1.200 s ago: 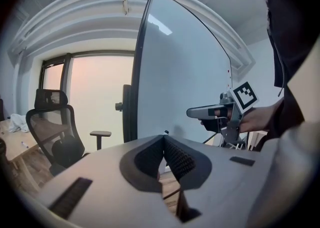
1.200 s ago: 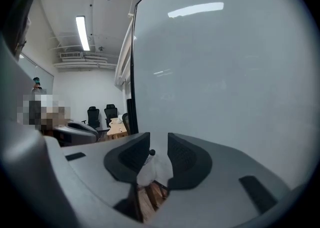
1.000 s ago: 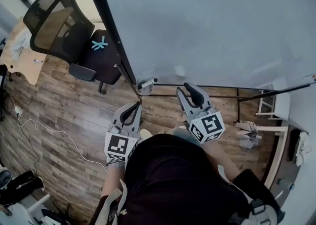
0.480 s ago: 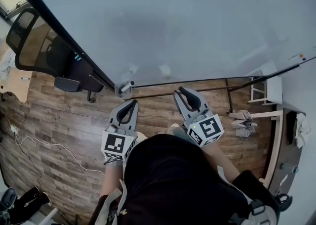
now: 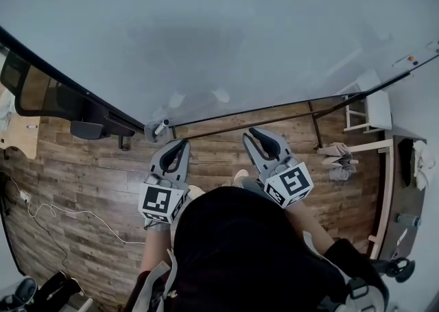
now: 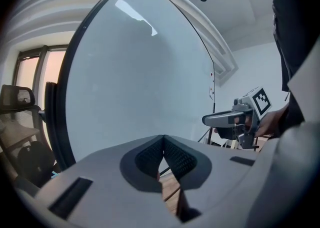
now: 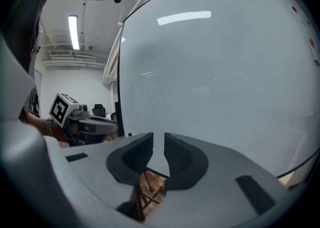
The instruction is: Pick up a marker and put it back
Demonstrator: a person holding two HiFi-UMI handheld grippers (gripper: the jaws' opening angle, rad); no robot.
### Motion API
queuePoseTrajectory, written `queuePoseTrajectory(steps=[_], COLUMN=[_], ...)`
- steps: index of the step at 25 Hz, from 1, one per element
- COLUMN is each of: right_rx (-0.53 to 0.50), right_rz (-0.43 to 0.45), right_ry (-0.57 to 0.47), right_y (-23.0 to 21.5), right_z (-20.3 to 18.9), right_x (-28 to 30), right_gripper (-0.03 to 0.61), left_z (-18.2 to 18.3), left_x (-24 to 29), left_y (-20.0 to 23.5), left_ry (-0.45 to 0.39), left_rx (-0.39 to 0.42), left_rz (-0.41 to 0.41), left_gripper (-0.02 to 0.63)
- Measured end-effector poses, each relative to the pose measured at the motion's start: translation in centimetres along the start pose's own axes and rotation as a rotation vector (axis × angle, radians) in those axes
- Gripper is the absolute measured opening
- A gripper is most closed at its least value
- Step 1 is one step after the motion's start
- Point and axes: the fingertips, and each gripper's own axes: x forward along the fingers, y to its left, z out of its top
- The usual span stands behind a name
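No marker shows clearly in any view. A few small coloured spots point(image 5: 411, 59) sit at the whiteboard's point(image 5: 240, 29) far right edge, too small to identify. My left gripper point(image 5: 180, 145) is held low in front of the board with its tips touching point(image 6: 163, 139) and nothing in them. My right gripper point(image 5: 255, 131) is beside it, pointed at the board. Its jaws point(image 7: 159, 139) are closing, with a narrow gap and nothing between them. Each gripper shows in the other's view: the right gripper point(image 6: 235, 118) and the left gripper point(image 7: 95, 126).
The board's dark lower frame bar point(image 5: 274, 108) ends at a caster point(image 5: 159, 127) just ahead of the left gripper. An office chair point(image 5: 41, 94) stands behind the board at the left. At the right stand a white rack point(image 5: 363, 115) and shoes point(image 5: 339, 163). A cable point(image 5: 62, 211) lies on the wood floor.
The head view has swung, so the whiteboard fills more of it and the chair has slid to the left edge. The right gripper's jaws have narrowed. Both grippers stay low before the board.
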Motion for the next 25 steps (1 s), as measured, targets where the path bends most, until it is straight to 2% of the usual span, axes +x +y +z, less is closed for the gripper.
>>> queuePoseTrajectory(steps=[25], right_rx=[0.024], right_rz=[-0.041], right_ry=[0.012], right_y=[-5.2], right_z=[-0.6], right_x=[-2.3], right_gripper=[0.072], left_z=[1.2], left_x=[4.8], left_y=[-3.6], left_ry=[0.039], left_rx=[0.035], left_rz=[-0.060], left_gripper=[0.008])
